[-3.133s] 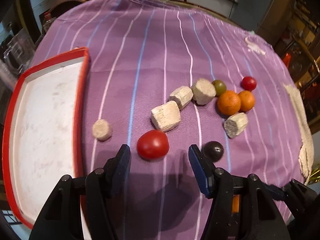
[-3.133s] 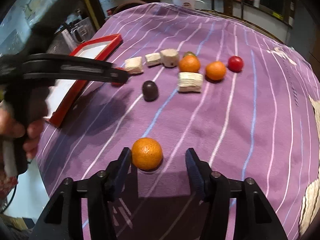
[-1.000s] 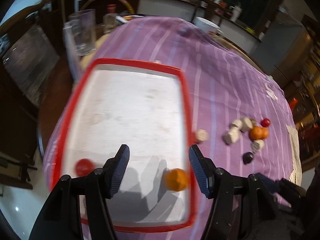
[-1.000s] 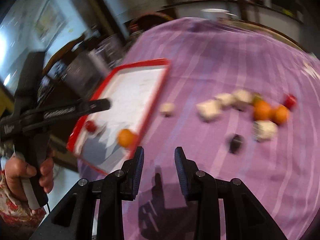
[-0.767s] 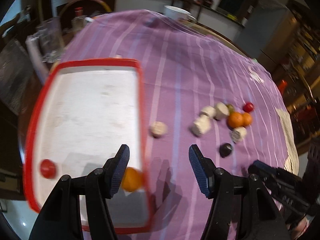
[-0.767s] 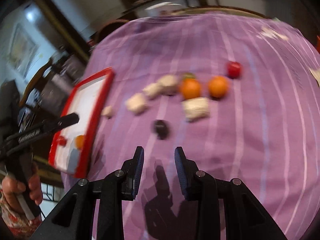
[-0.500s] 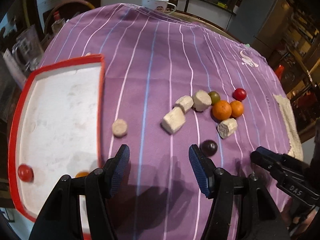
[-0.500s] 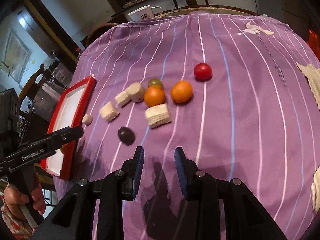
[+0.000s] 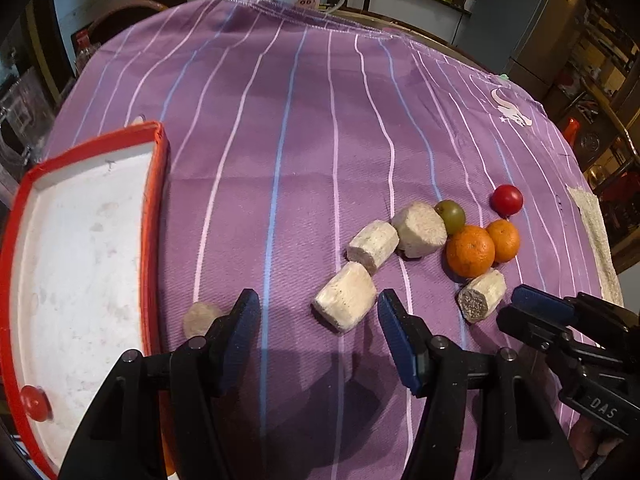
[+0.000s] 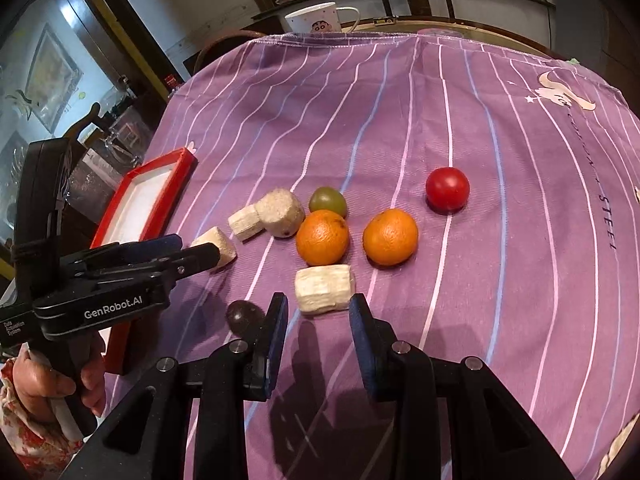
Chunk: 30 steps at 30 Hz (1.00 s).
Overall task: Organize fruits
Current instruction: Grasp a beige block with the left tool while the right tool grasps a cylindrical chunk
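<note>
Jaws empty on both: left gripper (image 9: 318, 334) half-spread before a pale cylindrical chunk (image 9: 345, 295), right gripper (image 10: 318, 330) narrow, probably lining up picks for the red-rimmed white tray (image 9: 154, 184).

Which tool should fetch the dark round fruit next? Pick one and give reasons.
Right. The right tool hangs empty with the dark round fruit just beside its left finger. The left tool is lined up on a pale chunk instead, and the fruit is out of its view.
</note>
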Motion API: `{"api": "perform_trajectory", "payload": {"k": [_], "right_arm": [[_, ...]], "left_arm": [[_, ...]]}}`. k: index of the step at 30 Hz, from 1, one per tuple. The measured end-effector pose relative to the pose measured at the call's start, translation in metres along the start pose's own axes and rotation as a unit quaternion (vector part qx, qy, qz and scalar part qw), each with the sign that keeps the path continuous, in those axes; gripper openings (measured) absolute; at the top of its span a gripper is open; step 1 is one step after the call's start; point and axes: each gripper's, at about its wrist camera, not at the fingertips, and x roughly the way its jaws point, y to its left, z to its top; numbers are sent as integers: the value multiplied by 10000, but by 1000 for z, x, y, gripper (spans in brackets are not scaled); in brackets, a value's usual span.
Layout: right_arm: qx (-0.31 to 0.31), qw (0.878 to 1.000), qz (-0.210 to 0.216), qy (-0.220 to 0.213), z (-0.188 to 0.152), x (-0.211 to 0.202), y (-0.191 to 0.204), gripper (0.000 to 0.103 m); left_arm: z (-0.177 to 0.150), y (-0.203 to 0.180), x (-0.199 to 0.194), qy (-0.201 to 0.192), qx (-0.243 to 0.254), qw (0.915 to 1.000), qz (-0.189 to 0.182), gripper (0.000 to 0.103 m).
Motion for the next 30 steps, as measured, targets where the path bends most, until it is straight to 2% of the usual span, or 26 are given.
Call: {"api": "perform_trajectory", "payload": {"k": [5, 8, 9, 11, 20, 25, 30], "right_arm": [[79, 9999, 90, 109, 3, 11, -5, 35], [33, 9999, 65, 80, 6, 13, -2, 37], [9, 10000, 49, 81, 6, 13, 0, 37], [-46, 10000, -21, 67, 7, 13, 3, 37], [94, 9999, 7, 42, 3, 7, 8, 35], [45, 9998, -4, -189, 7, -14, 25, 35], [-279, 9990, 236, -258, 15, -20, 70, 35]], "left_arm": [[-1, -6, 8, 114, 16, 9999, -101, 61], [-2, -16, 11, 105, 197, 9997, 81, 60], [-2, -19, 12, 100, 239, 9996, 113, 57], [-3, -22, 11, 69, 308, 9994, 171, 34], [-9, -12, -4, -4, -60, 9998, -196, 34], [-15, 19, -42, -303, -369, 9984, -316, 34], [-18, 84, -73, -522, -746, 9958, 136, 34]]}}
